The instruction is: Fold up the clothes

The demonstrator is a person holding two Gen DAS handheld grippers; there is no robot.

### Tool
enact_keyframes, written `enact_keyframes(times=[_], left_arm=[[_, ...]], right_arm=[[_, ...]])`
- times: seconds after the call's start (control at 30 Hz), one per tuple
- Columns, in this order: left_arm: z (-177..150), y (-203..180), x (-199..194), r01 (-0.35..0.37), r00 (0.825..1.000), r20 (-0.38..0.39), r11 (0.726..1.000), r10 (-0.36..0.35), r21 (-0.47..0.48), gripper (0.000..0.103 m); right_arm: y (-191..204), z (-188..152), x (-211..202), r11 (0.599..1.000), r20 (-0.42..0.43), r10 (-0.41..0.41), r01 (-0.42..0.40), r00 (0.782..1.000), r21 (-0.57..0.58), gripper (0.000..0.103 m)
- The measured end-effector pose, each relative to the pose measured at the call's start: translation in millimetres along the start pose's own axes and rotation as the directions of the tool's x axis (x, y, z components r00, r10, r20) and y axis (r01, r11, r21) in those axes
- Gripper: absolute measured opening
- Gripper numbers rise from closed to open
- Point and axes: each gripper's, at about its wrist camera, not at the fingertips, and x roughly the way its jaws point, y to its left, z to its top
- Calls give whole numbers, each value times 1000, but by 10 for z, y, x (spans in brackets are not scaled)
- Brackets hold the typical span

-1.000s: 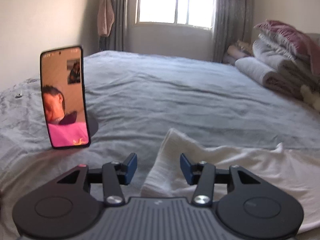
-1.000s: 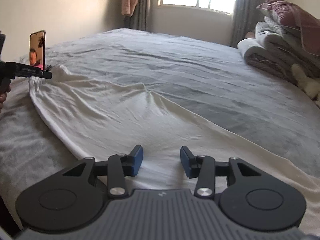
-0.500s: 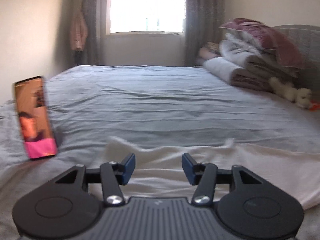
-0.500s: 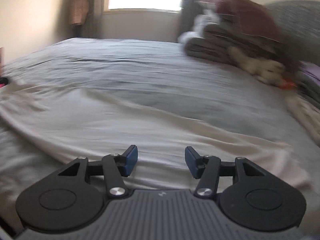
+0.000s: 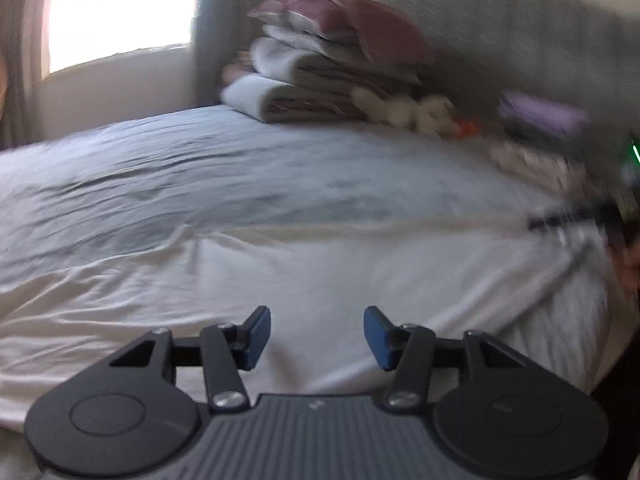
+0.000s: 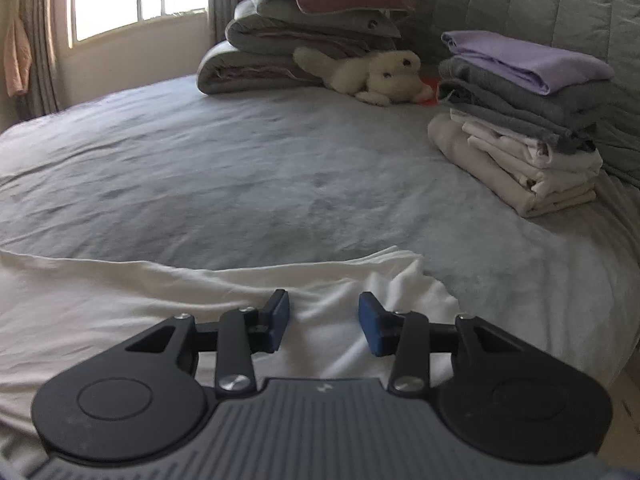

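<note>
- The bed point(image 6: 248, 176), under a grey-blue cover, stretches ahead of both pairs of jaws and fills most of each view.
- A white garment point(image 5: 312, 280) lies spread flat along the near part of the bed, right under and in front of both grippers; in the right wrist view its rumpled end point(image 6: 404, 280) sits just ahead of the jaws and slightly to their right.
- A pile of folded bedding point(image 6: 304, 36) with a pink pillow on top stands at the far end of the bed, well beyond the jaws.
- A stack of folded clothes point(image 6: 520, 128), lilac on top, grey below, cream at the bottom, rests far ahead and to the right of the right jaws.
- A white plush toy point(image 6: 372, 76) lies between the bedding and the stack.
- The left gripper point(image 5: 317, 338) hovers over the white garment with jaws about half apart, nothing between the blue pads; this view is motion-blurred.
- The right gripper point(image 6: 323, 322) has its jaws closing, still parted, above the garment's wrinkled end; no cloth is pinched between the pads.
</note>
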Motion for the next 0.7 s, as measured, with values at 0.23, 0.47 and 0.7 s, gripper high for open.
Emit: enact_keyframes(times=[0.23, 0.47, 0.7], left_arm=[[-83, -106, -34, -26, 1000, -1, 998, 26, 63, 53], [-37, -110, -37, -17, 1000, -2, 998, 18, 60, 53], [-53, -124, -45, -20, 1000, -2, 998, 20, 63, 53]], right_arm=[[-299, 214, 278, 997, -31, -66, 67, 997, 49, 36], [-358, 282, 107, 999, -6, -24, 24, 1000, 23, 36], [-579, 304, 142, 999, -22, -26, 27, 999, 38, 36]])
